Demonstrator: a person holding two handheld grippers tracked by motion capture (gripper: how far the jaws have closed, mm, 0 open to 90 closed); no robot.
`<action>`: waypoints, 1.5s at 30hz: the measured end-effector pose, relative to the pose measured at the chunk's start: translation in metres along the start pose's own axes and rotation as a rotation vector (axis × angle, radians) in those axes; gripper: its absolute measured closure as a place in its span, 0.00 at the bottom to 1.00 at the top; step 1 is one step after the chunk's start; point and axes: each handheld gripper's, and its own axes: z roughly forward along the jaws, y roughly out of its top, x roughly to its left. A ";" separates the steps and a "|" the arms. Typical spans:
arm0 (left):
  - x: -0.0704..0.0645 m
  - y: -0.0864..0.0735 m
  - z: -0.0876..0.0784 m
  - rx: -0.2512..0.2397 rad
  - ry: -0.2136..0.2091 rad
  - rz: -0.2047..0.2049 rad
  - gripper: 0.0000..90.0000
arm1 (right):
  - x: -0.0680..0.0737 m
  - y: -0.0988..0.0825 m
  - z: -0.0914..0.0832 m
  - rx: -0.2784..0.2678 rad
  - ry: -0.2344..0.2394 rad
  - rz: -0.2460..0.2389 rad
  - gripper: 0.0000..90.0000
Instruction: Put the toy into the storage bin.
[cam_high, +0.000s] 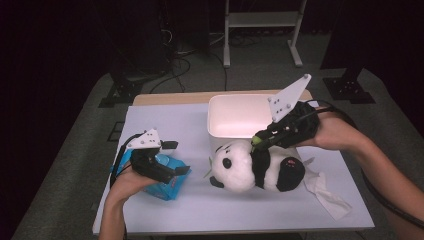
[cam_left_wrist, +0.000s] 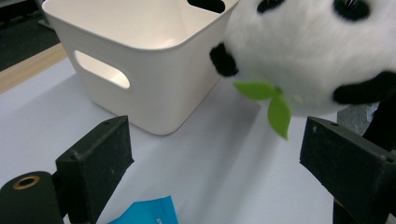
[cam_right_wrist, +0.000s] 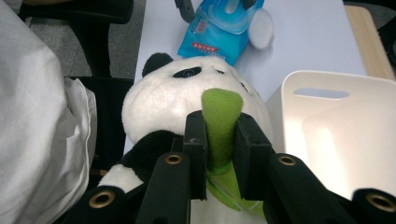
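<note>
A black-and-white plush panda (cam_high: 255, 167) hangs just in front of the white bin (cam_high: 239, 116), its head toward the left. My right gripper (cam_high: 258, 140) is shut on the green felt stalk (cam_right_wrist: 220, 122) on the panda's back, seen pinched between both pads in the right gripper view above the panda's head (cam_right_wrist: 187, 100). My left gripper (cam_high: 174, 157) stands open over a blue packet (cam_high: 167, 180) at the table's left. In the left gripper view the wide-apart jaws frame bare table, the bin (cam_left_wrist: 140, 60) and the panda's face (cam_left_wrist: 317, 51) with green leaves (cam_left_wrist: 273, 100).
A crumpled white cloth (cam_high: 325, 192) lies on the table right of the panda. The white table top (cam_high: 165, 120) ends in a wooden strip behind the bin. A metal stand (cam_high: 262, 30) and dark equipment stand on the floor beyond.
</note>
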 end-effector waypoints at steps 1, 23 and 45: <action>0.001 -0.001 0.000 -0.002 -0.001 -0.003 0.09 | -0.001 0.003 -0.003 -0.002 0.000 -0.003 0.85; 0.009 -0.006 -0.009 -0.024 0.016 -0.039 0.09 | -0.043 0.027 -0.042 -0.011 -0.048 0.021 0.85; 0.016 -0.011 -0.015 -0.032 0.033 -0.062 0.09 | -0.120 0.023 -0.046 0.032 -0.119 0.110 0.85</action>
